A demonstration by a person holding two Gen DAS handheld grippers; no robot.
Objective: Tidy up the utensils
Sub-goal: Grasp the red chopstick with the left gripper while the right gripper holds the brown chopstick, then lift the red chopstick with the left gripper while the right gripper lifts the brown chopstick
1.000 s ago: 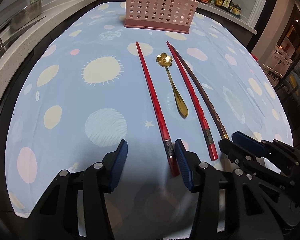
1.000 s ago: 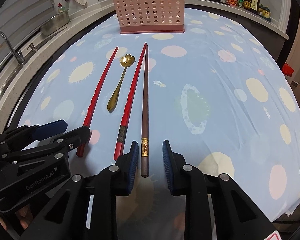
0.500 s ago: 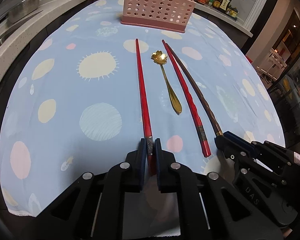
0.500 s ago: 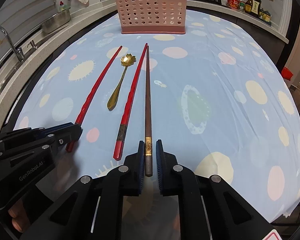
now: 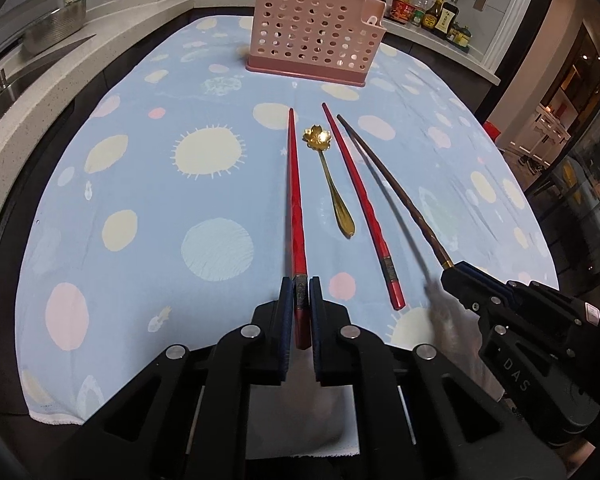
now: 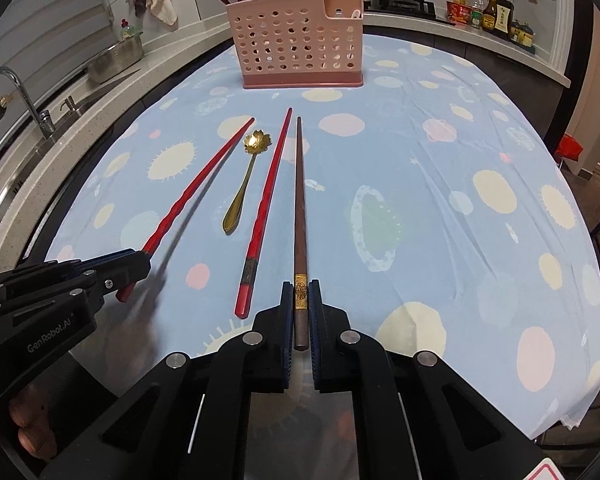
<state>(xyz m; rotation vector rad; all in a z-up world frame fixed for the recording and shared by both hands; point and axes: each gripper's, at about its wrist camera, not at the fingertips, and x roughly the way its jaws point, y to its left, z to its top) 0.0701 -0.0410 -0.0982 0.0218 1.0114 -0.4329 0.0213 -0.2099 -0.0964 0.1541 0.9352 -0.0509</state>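
Chopsticks sit clamped in both tools: the left hand-held gripper (image 5: 301, 312) is clenched on the thick butt end of a red chopstick (image 5: 294, 200), its jaws having just been closing with that stick between them, while the right hand-held gripper (image 6: 300, 316) pinches a dark brown chopstick (image 6: 300, 208) just behind its gold band. Each stick is gripped at its blunt end, probably so the slim tip leads toward the pink perforated utensil holder (image 6: 296, 40) standing at the far side of the bench (image 6: 440, 184), which is covered by a blue cloth with pale dots. A shadow lying apart from each held stick suggests that both have left the cloth, though how far is unclear. Between the two held sticks a second red chopstick (image 6: 266, 208) and a gold flower-bowled spoon (image 6: 244, 184) lie flat on the cloth, untouched, roughly parallel and pointing at the holder. Other chopsticks already poke up from the holder's taller section, so that side looks like the intended slot, and its lower corner pocket may be meant for the spoon. The likely next concern is keeping the long sticks from swinging into each other or into the spoon on the way across.
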